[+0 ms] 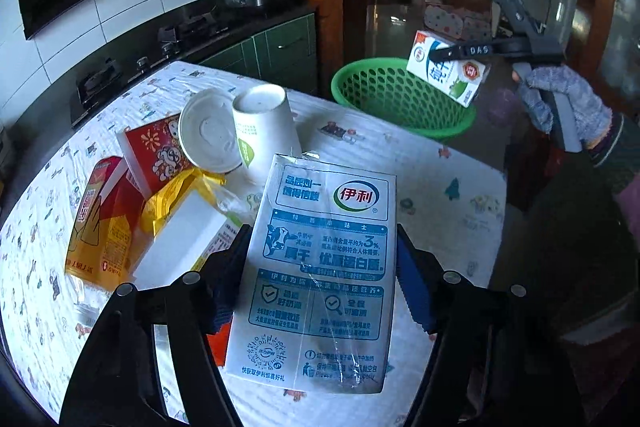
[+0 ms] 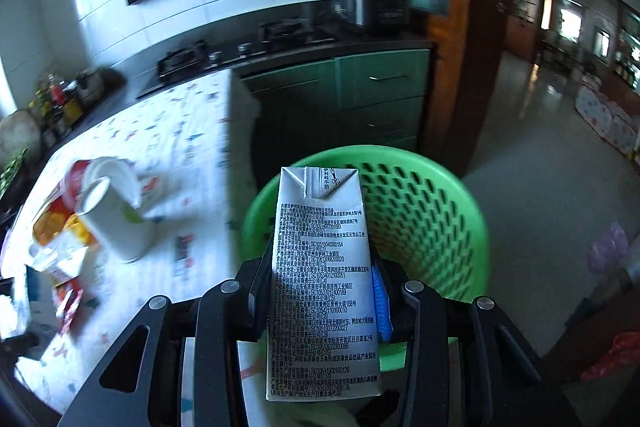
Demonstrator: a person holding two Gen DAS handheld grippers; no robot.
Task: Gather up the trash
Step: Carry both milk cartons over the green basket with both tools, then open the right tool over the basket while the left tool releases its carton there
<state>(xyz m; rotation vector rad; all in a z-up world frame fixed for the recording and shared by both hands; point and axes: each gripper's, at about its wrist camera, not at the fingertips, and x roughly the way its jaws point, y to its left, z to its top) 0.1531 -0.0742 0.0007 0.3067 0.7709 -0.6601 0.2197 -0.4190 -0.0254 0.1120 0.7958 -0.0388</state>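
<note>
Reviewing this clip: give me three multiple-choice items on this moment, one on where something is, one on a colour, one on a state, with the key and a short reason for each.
1. Where is the milk carton held by the right gripper?
A. Over the green basket
B. Lying on the table
C. On the stove

2. What colour is the basket?
A. Red
B. Green
C. White

3. What state is the left gripper in?
A. Open and holding nothing
B. Shut on the paper cup
C. Shut on a second milk carton

Key:
1 A: the right wrist view shows the carton in front of the basket's opening, off the table.
2 B: its perforated wall is bright green in both views.
3 C: its fingers press both sides of the blue-printed carton, while the paper cup lies untouched on the table.
</note>
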